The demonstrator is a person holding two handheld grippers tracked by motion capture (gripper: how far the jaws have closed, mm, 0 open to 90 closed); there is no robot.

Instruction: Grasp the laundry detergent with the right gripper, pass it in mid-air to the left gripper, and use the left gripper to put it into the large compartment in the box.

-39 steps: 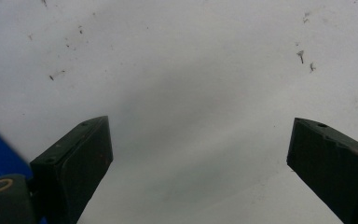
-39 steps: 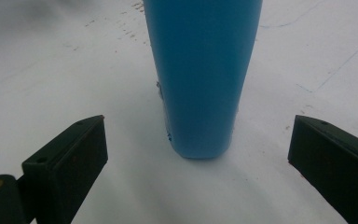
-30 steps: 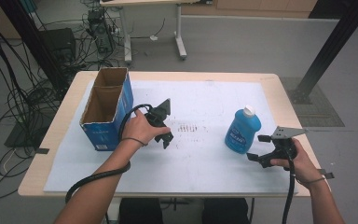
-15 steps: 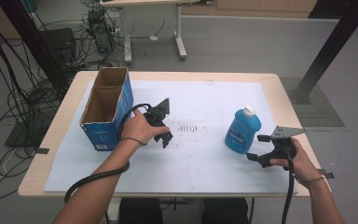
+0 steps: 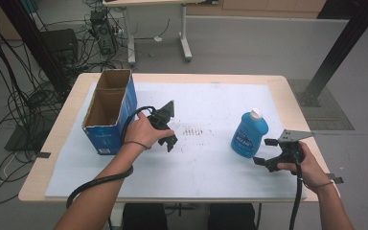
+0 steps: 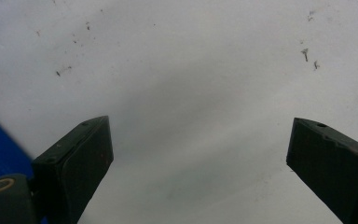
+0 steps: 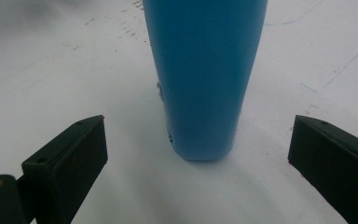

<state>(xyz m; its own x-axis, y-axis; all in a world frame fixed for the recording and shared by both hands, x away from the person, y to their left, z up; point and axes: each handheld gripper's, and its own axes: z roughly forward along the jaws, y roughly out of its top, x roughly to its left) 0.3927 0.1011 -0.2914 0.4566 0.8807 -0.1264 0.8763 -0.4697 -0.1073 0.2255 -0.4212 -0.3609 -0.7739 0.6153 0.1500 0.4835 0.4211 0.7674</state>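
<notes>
The blue bottle [image 5: 249, 133] stands upright on the counter [image 5: 211, 179], well right of the cardboard box [image 5: 109, 111]; the right tool [image 5: 268, 152] sits just beside the bottle, jaws spread and facing it; the left tool [image 5: 168, 135] rests between box and bottle, jaws spread over bare counter.

Smooth, slightly glossy blue plastic on the bottle [image 5: 249, 133], with a white plastic cap [image 5: 255, 113]. Matt black plastic on the jaws of the right gripper [image 5: 264, 152] and of the left gripper [image 5: 169, 139]. Flat, dull grey metal on the plate [image 5: 294, 135]. Matt white paper on the sheet [image 5: 211, 167], scuffed with dark specks. Pale, smooth wood on the table [image 5: 294, 103]. Plain brown cardboard inside the box [image 5: 109, 110], printed blue outside.
</notes>
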